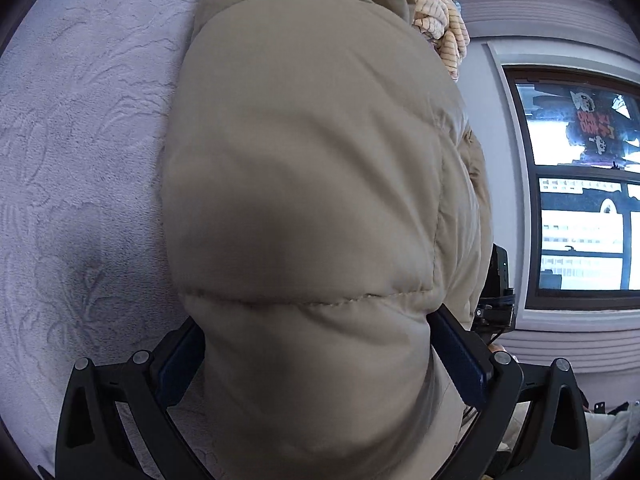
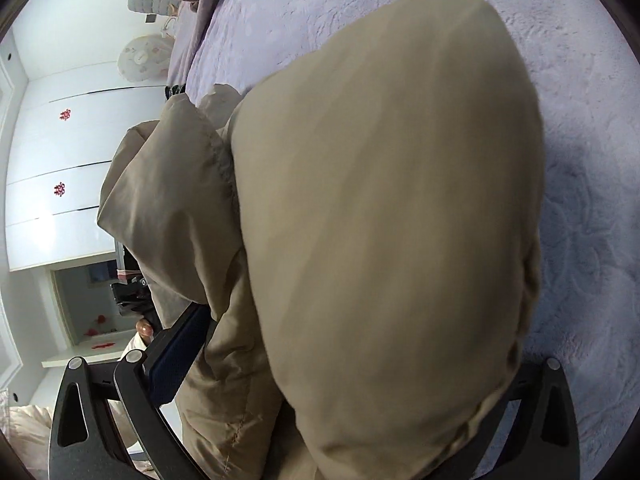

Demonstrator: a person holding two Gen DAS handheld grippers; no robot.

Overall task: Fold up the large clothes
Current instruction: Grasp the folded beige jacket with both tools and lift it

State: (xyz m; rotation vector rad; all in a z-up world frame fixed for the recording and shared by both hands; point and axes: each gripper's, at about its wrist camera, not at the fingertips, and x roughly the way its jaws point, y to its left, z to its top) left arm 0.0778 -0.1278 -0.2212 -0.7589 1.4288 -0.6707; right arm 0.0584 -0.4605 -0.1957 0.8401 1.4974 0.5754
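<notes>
A puffy beige padded jacket [image 1: 312,152] lies bunched on the lilac bedspread [image 1: 80,128] and fills most of both wrist views. My left gripper [image 1: 316,316] has a thick quilted roll of it squeezed between its dark pads, and the fabric bulges wider just beyond them. In the right wrist view the jacket [image 2: 384,208] drapes over my right gripper [image 2: 360,340]. Its jaws stand spread as wide as they go, with the jacket lying loose between them. Only the left finger [image 2: 180,344] shows there; the other is hidden under the fabric.
A striped cream garment [image 1: 440,20] lies past the jacket's far end. A window [image 1: 580,184] is on the right of the left wrist view. White wardrobe doors [image 2: 60,168] and a fan [image 2: 140,60] stand to the left of the bed [image 2: 580,200]. A hand [image 2: 144,326] shows by the other gripper.
</notes>
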